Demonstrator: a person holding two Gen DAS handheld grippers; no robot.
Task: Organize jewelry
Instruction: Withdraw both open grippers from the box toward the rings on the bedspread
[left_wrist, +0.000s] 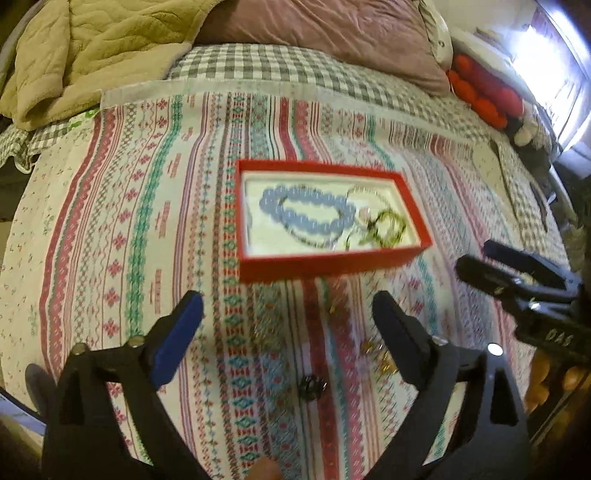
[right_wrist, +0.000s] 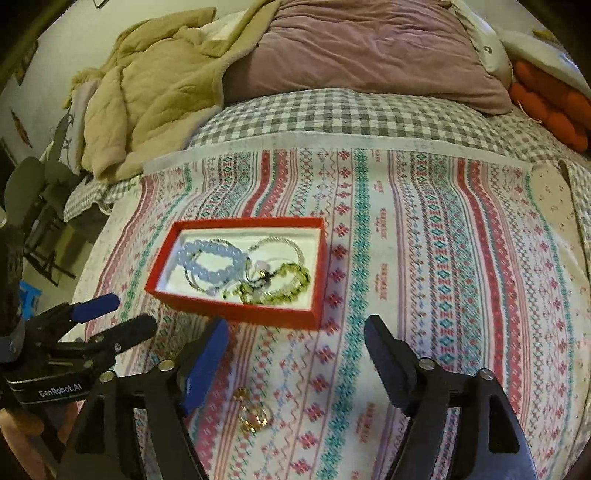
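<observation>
A red jewelry box (left_wrist: 325, 263) (right_wrist: 236, 314) lies on the patterned bedspread. It holds a blue bead bracelet (left_wrist: 306, 212) (right_wrist: 214, 264), a green bead bracelet (left_wrist: 388, 229) (right_wrist: 280, 286) and a thin chain. My left gripper (left_wrist: 288, 314) is open and empty just in front of the box; it also shows in the right wrist view (right_wrist: 122, 314). Between its fingers lie a small dark ring (left_wrist: 312, 386) and gold pieces (left_wrist: 380, 356). My right gripper (right_wrist: 295, 343) is open and empty above gold rings (right_wrist: 253, 415); it also shows in the left wrist view (left_wrist: 476, 258).
A beige quilted jacket (right_wrist: 147, 96) and a mauve pillow (right_wrist: 369, 48) lie at the back of the bed. A red-orange knitted item (left_wrist: 480, 92) sits at the back right. The bed's left edge drops to a floor with a chair (right_wrist: 40, 221).
</observation>
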